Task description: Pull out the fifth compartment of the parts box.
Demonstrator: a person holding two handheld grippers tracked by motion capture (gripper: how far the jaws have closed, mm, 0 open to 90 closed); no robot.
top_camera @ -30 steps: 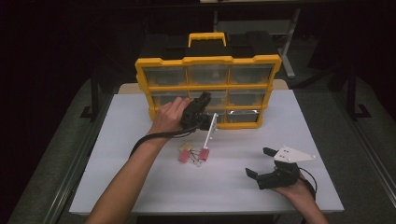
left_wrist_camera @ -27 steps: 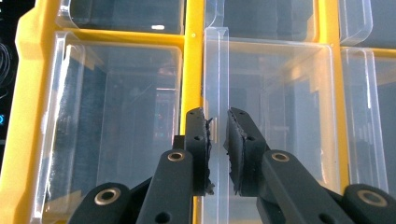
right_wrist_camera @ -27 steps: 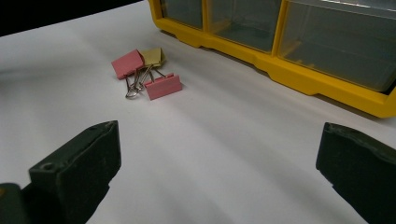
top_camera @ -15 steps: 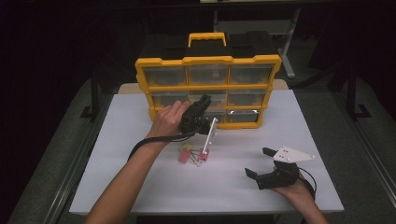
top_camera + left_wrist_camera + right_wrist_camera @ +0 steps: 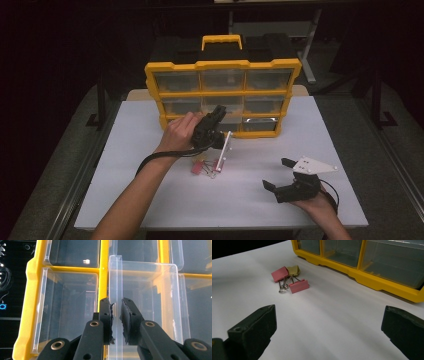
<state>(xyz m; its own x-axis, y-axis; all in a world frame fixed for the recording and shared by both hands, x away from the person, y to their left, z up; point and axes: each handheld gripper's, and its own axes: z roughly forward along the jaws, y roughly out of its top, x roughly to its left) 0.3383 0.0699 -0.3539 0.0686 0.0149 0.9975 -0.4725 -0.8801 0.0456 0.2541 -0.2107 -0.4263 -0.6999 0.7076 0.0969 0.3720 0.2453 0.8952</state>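
A yellow organizer (image 5: 222,65) with clear drawers stands upright at the back of the white table (image 5: 150,200). My left gripper (image 5: 219,114) reaches to its lower middle row. In the left gripper view the jaws (image 5: 116,302) are shut on the thin pull tab of a clear drawer (image 5: 147,302), which juts out from the yellow frame (image 5: 27,302). A pink and gold bunch of binder clips (image 5: 205,166) lies on the table just below that hand. My right gripper (image 5: 276,173) rests at the front right, open and holding nothing, and faces the binder clips (image 5: 289,278).
The organizer's yellow base (image 5: 382,282) runs along the back of the right gripper view (image 5: 329,308). Dark floor and metal table legs surround the table. White tabletop lies between the clips and the right gripper.
The left hand has shifted very slightly toward the near side, still shut on the drawer tab. The right gripper and the clips have stayed put.
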